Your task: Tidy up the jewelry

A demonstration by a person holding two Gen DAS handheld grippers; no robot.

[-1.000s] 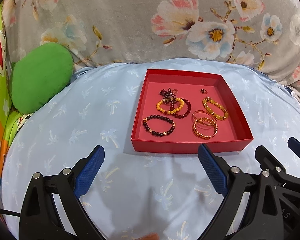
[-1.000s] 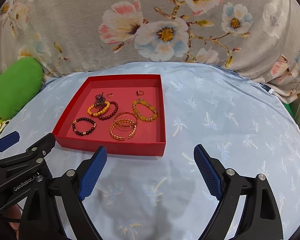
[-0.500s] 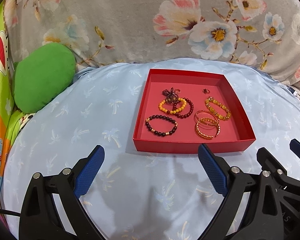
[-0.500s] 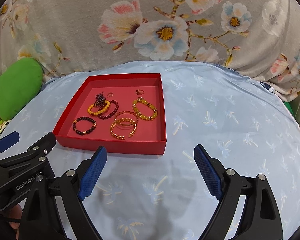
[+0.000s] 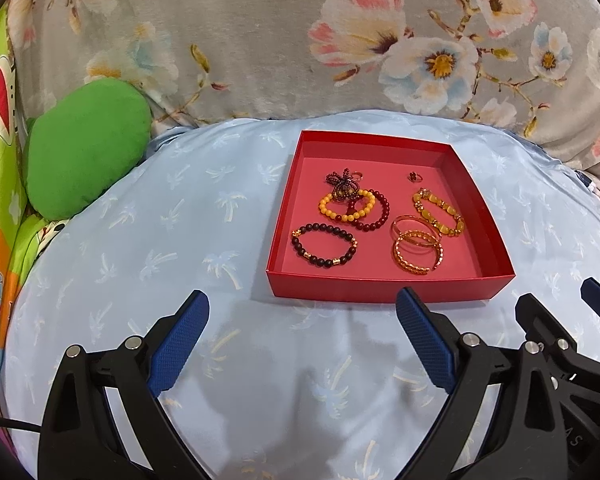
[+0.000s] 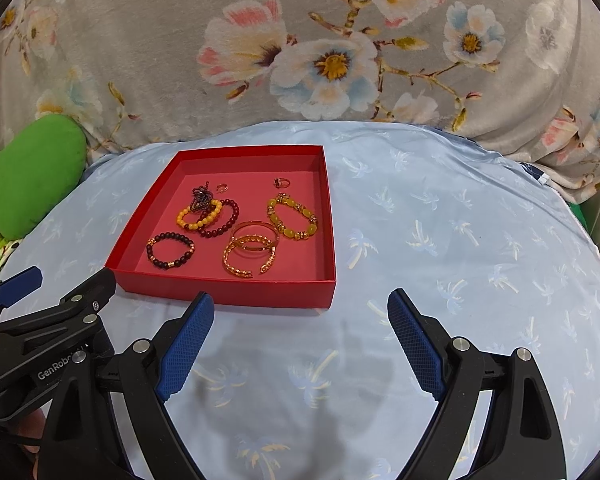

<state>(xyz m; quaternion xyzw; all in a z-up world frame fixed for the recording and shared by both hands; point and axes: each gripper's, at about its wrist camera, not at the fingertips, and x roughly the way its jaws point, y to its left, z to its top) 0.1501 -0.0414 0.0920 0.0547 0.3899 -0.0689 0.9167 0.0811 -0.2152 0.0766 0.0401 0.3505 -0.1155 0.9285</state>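
Observation:
A shallow red box point(image 5: 380, 293) point(image 6: 228, 293) sits on the light blue cloth and holds several pieces of jewelry. Inside lie a dark bead bracelet point(image 5: 324, 245) point(image 6: 170, 249), an orange bead bracelet point(image 5: 347, 208) over a dark red one point(image 5: 374, 212), gold bangles point(image 5: 417, 250) point(image 6: 249, 253), a yellow bead bracelet point(image 5: 438, 212) point(image 6: 293, 216), a dark beaded charm point(image 5: 342, 186) and two small rings point(image 5: 415, 176). My left gripper point(image 5: 302, 312) stands open just short of the box's near wall, with nothing between its fingers. My right gripper point(image 6: 300, 312) is open and empty at the box's near right corner.
A green cushion point(image 5: 84, 164) lies at the left edge of the blue cloth point(image 6: 460, 240). A grey floral blanket point(image 5: 300, 40) rises behind it. Colourful printed fabric point(image 5: 0, 216) runs down the far left. Bare cloth spreads right of the box.

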